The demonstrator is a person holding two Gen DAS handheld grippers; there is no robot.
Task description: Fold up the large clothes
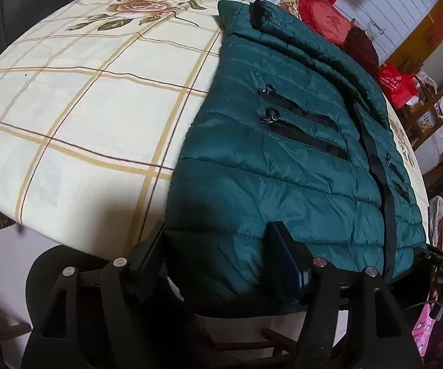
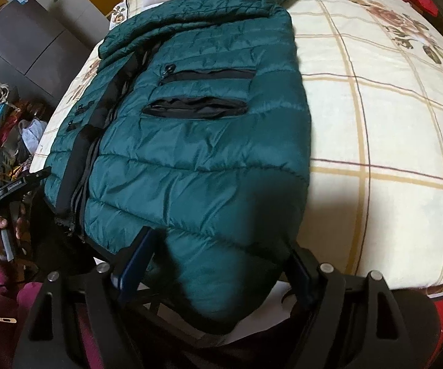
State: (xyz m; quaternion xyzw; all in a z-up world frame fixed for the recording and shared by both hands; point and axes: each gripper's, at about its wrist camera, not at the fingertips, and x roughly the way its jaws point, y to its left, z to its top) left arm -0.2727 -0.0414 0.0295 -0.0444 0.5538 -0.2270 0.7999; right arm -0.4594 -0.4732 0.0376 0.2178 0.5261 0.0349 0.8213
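risk was slippage: both grippers, left [image 1: 218,264] and right [image 2: 221,267], stood spread around the jacket [image 1: 282,160] hem, pinching nothing; puffy nylon could slide out.

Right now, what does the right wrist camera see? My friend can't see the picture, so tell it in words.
A green puffy jacket lies front up on a bed with a cream checked flower sheet. Its bottom hem hangs over the near edge between the right gripper's wide-open fingers. Two black zip pockets show on its chest.
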